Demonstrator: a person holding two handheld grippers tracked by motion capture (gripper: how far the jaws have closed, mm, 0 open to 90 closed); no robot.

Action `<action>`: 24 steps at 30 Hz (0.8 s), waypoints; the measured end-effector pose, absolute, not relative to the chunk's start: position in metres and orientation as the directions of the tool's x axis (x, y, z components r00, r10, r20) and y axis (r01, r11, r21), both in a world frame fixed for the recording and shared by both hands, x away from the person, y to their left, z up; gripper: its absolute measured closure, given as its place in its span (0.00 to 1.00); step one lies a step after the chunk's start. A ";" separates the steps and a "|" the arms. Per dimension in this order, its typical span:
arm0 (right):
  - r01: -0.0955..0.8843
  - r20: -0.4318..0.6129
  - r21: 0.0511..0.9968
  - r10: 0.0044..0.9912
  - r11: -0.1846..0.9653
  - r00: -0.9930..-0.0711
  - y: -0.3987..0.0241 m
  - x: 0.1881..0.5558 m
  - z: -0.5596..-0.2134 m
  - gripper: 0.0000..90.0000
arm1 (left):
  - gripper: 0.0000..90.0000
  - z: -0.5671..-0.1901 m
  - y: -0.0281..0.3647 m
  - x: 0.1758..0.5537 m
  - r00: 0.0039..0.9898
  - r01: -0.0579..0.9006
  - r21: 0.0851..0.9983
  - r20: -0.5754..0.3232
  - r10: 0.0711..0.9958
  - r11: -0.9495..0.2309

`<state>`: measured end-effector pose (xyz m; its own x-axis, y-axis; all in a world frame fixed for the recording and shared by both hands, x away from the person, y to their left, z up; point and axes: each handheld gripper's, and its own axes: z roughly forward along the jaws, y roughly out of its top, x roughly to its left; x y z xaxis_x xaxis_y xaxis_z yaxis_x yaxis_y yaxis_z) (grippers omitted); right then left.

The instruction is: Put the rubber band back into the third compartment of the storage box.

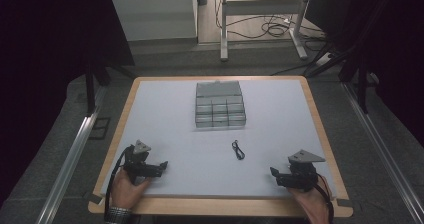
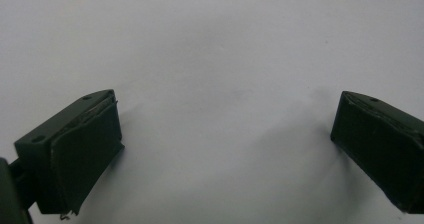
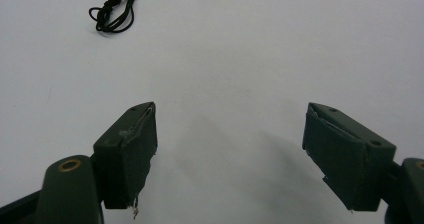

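Where the person's hands enter at the near edge of the surface (image 1: 165,109), each holds a tool low over the white mat. Left tool (image 1: 162,167): near the left corner, held by the left hand (image 1: 126,190), jaws spread wide apart with nothing but bare mat between them, as the left gripper view (image 2: 222,134) confirms. Right tool (image 1: 274,173): near the right corner, held by the right hand (image 1: 312,200), jaws likewise wide apart and empty; the right gripper view (image 3: 230,149) shows bare mat between the jaws. Cord (image 1: 238,149): a small black looped cord lying on the mat between the two tools and somewhat beyond them, closer to the right one; it appears at the upper left of the right gripper view (image 3: 114,9), well apart from the jaws. Box (image 1: 220,104): a grey compartmented organiser box, lid open, standing farther back at mid-surface, beyond the cord.
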<state>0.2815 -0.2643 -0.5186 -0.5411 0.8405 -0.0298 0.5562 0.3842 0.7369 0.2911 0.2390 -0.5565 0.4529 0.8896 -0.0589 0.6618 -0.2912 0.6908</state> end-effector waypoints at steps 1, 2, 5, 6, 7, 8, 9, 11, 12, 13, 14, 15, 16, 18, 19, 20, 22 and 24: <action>0.556 -0.030 0.737 0.840 0.384 -0.541 -0.264 0.281 -0.519 0.24 | 0.00 -0.557 0.239 0.291 0.453 0.662 0.691 -0.059 0.890 -0.291; 0.559 -0.028 0.733 0.838 0.388 -0.545 -0.263 0.283 -0.518 0.24 | 0.00 -0.557 0.239 0.291 0.453 0.662 0.691 -0.059 0.890 -0.291; 0.559 -0.028 0.731 0.835 0.392 -0.549 -0.261 0.284 -0.517 0.24 | 0.00 -0.557 0.239 0.291 0.453 0.662 0.691 -0.059 0.890 -0.291; 0.559 -0.028 0.731 0.835 0.392 -0.549 -0.261 0.284 -0.517 0.24 | 0.00 -0.557 0.239 0.291 0.453 0.662 0.691 -0.059 0.890 -0.291; 0.561 -0.023 0.729 0.834 0.391 -0.551 -0.259 0.285 -0.516 0.24 | 0.00 -0.557 0.239 0.291 0.453 0.662 0.691 -0.059 0.890 -0.291; 0.560 -0.027 0.729 0.833 0.395 -0.552 -0.259 0.285 -0.516 0.24 | 0.00 -0.557 0.239 0.291 0.453 0.662 0.691 -0.059 0.890 -0.291; 0.559 -0.026 0.729 0.831 0.396 -0.555 -0.257 0.285 -0.515 0.24 | 0.00 -0.557 0.239 0.291 0.453 0.662 0.691 -0.059 0.890 -0.291; 0.561 -0.024 0.726 0.830 0.398 -0.557 -0.255 0.286 -0.515 0.24 | 0.00 -0.557 0.239 0.291 0.453 0.662 0.691 -0.059 0.890 -0.291; 0.562 -0.022 0.725 0.829 0.398 -0.559 -0.254 0.287 -0.515 0.24 | 0.00 -0.557 0.239 0.291 0.453 0.662 0.691 -0.060 0.890 -0.291; 0.565 -0.018 0.723 0.828 0.398 -0.560 -0.253 0.288 -0.515 0.24 | 0.00 -0.557 0.239 0.291 0.453 0.662 0.691 -0.059 0.890 -0.291; 0.570 -0.010 0.721 0.829 0.394 -0.559 -0.253 0.289 -0.515 0.24 | 0.00 -0.557 0.239 0.291 0.453 0.662 0.691 -0.059 0.890 -0.291; 0.573 -0.002 0.720 0.827 0.391 -0.562 -0.252 0.290 -0.515 0.24 | 0.00 -0.557 0.239 0.291 0.453 0.662 0.691 -0.059 0.890 -0.291; 0.577 0.006 0.720 0.827 0.387 -0.563 -0.251 0.291 -0.516 0.24 | 0.00 -0.557 0.239 0.291 0.453 0.662 0.691 -0.059 0.890 -0.291; 0.577 0.011 0.719 0.824 0.388 -0.567 -0.250 0.292 -0.516 0.24 | 0.00 -0.557 0.239 0.291 0.453 0.662 0.691 -0.059 0.890 -0.291; 0.578 0.009 0.716 0.823 0.391 -0.568 -0.249 0.292 -0.516 0.25 | 0.00 -0.557 0.239 0.291 0.453 0.662 0.691 -0.059 0.890 -0.291; 0.577 0.006 0.714 0.820 0.397 -0.572 -0.248 0.293 -0.516 0.25 | 0.00 -0.557 0.239 0.291 0.453 0.662 0.691 -0.059 0.890 -0.291; 0.576 0.002 0.711 0.817 0.404 -0.576 -0.246 0.293 -0.516 0.25 | 0.00 -0.557 0.239 0.291 0.453 0.662 0.691 -0.059 0.890 -0.291; 0.574 -0.005 0.706 0.813 0.415 -0.582 -0.244 0.294 -0.515 0.26 | 0.00 -0.557 0.239 0.291 0.453 0.662 0.691 -0.059 0.890 -0.291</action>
<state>0.2937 -0.2440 -0.5153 -0.5820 0.8132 -0.0049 0.5735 0.4147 0.7065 0.2911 0.2389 -0.5566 0.4527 0.8897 -0.0593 0.6617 -0.2906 0.6911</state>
